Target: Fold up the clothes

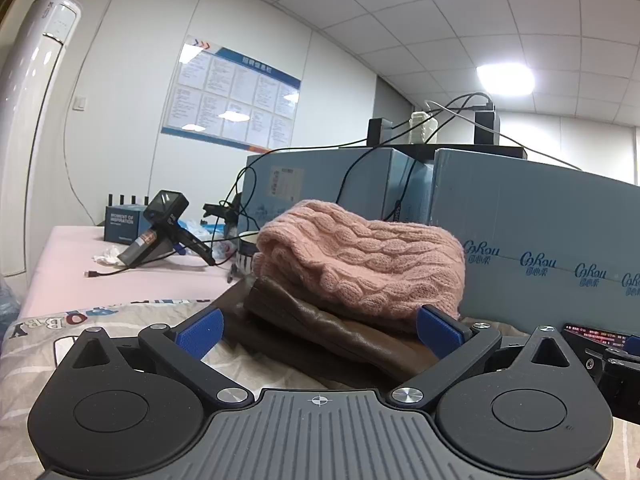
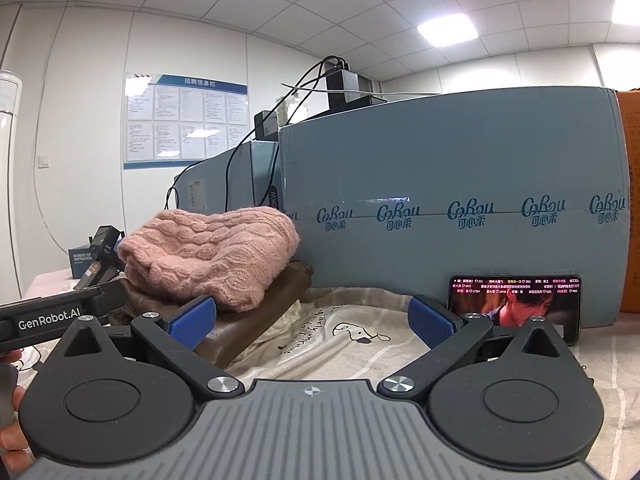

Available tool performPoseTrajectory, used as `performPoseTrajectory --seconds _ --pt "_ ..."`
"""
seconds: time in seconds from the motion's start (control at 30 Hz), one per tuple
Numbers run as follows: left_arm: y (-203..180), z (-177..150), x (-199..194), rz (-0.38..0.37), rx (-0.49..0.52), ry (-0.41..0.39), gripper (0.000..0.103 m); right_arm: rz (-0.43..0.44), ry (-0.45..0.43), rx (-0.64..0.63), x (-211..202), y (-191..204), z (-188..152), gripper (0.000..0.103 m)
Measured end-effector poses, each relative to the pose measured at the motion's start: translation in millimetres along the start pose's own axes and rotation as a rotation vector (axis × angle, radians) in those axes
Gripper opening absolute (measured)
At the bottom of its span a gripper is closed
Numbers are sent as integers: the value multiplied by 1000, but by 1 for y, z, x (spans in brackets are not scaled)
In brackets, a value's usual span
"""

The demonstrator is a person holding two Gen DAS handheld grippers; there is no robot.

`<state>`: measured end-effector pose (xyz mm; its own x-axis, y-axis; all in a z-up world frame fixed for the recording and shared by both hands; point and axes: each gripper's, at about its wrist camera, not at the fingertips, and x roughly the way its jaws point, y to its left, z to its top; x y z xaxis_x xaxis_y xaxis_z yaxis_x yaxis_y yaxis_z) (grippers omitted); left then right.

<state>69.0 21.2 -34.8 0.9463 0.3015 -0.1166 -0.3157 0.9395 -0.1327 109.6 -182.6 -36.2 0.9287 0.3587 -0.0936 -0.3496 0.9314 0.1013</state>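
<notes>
- Ahead of the left hand-held gripper (image 1: 319,334), jaws spread and empty, a folded pink sweater (image 1: 360,258) tops a brown garment (image 1: 340,334).
- Beyond the spread right hand-held gripper (image 2: 312,320), a phone (image 2: 516,304) leans against blue boxes (image 2: 452,184).
- Printed sheet (image 2: 352,344) covers the table.

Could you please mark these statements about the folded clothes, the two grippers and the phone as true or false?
1. The pink knit sweater lies on top of the brown leather garment. True.
2. The left gripper is shut on the sweater. False: its fingers are spread apart and hold nothing.
3. A phone with a lit screen leans against the blue carton. True.
4. The right gripper grips the printed bedsheet. False: it is open and holds nothing, with the sheet showing between its fingers.
5. The sweater is spread out flat. False: it is folded into a thick bundle.
</notes>
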Motion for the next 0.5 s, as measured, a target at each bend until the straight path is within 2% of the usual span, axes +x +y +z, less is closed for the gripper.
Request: performPoseTrajectory --seconds 0.5 --pt "0 0 1 -7 -3 5 103 4 4 3 0 -1 0 103"
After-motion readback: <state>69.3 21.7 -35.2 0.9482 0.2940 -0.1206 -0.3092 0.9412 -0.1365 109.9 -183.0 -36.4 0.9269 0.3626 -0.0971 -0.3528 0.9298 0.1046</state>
